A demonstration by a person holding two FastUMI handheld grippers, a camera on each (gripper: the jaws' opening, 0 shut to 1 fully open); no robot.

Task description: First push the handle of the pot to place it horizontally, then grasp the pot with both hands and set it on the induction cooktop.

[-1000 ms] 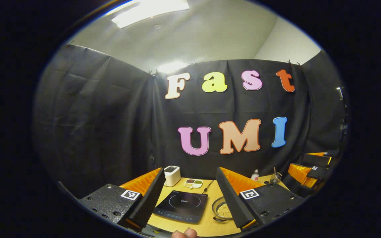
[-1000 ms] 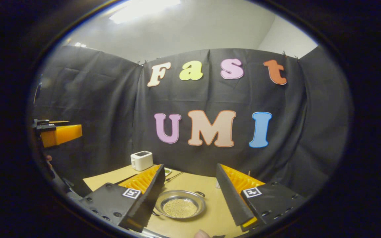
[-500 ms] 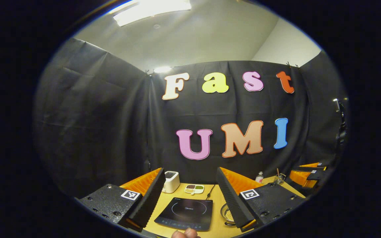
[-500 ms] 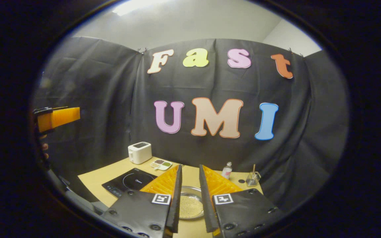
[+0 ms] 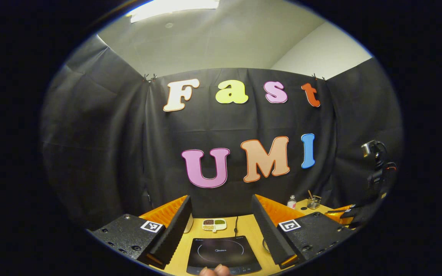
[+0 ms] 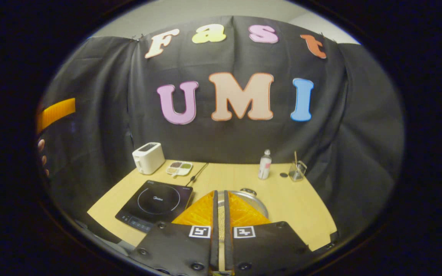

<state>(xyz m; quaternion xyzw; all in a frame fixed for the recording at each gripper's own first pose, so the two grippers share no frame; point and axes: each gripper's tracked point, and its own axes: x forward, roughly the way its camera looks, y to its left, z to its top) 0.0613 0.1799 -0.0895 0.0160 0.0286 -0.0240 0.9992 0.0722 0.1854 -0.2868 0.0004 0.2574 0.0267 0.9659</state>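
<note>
Cooktop (image 6: 155, 202) left of pot (image 6: 254, 200), toaster (image 6: 148, 157) behind cooktop

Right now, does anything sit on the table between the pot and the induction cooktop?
Nothing visible does. In the right gripper view the pot lies right beside the cooktop, with bare table between them.

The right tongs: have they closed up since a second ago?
Yes. The right tongs were spread wide either side of the pot; now their fingers stand nearly together in front of it.

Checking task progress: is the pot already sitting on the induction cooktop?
No: in the right gripper view the pot rests on the table to the right of the induction cooktop, whose surface is bare.
</note>
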